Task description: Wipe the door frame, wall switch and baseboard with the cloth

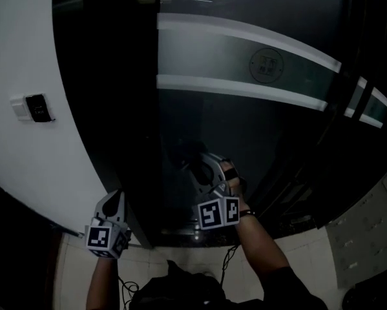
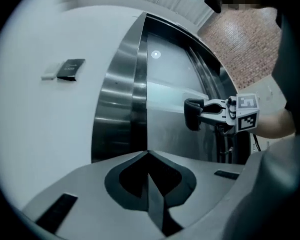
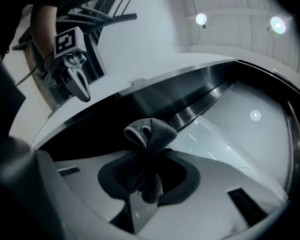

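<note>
While a person stands facing a doorway, two hand-held grippers are raised toward it. One white wall [image 1: 19, 44] fills the left side, and on it sits one wall switch [image 1: 33, 107], a dark unit beside a small white one, well apart from both grippers. To its right stands one door frame [image 2: 117, 109] of polished metal, then one glass door [image 1: 245, 128] crossed by two pale frosted bands, an upper [image 1: 245, 37] and a lower [image 1: 245, 88], with one round emblem [image 1: 266, 64] between them.

One left gripper [image 1: 115, 202] hangs low, near the foot of the frame; its jaws are pressed together with nothing between them. One right gripper [image 1: 205, 168] is higher and further right, in front of the glass. Its jaws are clamped on the one grey cloth [image 3: 151, 130], which bunches into a folded knot beyond the tips. That cloth sits close to the glass, just beside the frame; whether it touches cannot be told.
</note>
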Available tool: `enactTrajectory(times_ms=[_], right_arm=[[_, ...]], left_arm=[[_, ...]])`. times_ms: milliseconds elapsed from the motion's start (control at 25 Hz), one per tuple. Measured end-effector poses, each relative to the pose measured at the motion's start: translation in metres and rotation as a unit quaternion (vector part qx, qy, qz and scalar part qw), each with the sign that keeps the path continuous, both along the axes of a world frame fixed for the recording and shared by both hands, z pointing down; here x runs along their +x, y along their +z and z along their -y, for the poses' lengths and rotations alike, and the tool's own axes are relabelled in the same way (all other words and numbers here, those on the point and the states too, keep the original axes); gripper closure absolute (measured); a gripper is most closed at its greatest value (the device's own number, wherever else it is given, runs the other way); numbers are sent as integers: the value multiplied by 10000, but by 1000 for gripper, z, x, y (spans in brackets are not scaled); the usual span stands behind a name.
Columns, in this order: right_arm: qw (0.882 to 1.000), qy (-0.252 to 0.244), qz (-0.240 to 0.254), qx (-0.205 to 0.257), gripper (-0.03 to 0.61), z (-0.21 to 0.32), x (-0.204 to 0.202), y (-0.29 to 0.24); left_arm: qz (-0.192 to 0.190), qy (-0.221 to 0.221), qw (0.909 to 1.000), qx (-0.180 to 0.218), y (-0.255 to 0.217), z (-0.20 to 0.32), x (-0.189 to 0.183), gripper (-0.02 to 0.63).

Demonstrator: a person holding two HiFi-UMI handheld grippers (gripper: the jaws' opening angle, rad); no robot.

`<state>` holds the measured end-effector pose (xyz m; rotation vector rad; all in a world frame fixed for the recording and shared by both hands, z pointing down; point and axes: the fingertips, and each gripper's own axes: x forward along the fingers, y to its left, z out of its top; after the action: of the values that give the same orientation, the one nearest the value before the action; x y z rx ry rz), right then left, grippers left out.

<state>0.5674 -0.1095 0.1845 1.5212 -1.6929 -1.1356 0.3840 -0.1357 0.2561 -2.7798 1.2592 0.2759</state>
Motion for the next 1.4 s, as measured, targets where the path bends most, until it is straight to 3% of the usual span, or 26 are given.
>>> enactTrajectory(times_ms=[160, 320, 560, 760, 880, 1080, 1400], right_arm=[[9905, -1334, 12, 342, 494, 57, -47, -31], [9717, -2288, -99, 583, 494, 92, -72, -63], [9201, -3711, -192, 1237, 494, 106, -120, -126], [8937, -4236, -35, 1477, 494, 92, -138, -174], [8897, -4272, -28, 1612, 494, 89, -151, -193], [8938, -4101, -199, 1803, 494, 89, -164, -189], [9076, -3788, -714, 1665, 494, 90, -167, -141]], left_arm=[[94, -1050, 9943, 130, -9, 6, -31, 621], [37, -2002, 9796, 144, -11, 2, -46, 621], [-83, -3330, 9427, 191, -18, -36, -60, 621], [-190, -4120, 9110, 58, -8, -65, -74, 621], [-191, -4261, 9045, 31, -12, -75, -77, 621], [-154, -4369, 8994, -34, -11, -91, -93, 621], [-188, -4052, 9137, -243, -10, -81, -99, 621]])
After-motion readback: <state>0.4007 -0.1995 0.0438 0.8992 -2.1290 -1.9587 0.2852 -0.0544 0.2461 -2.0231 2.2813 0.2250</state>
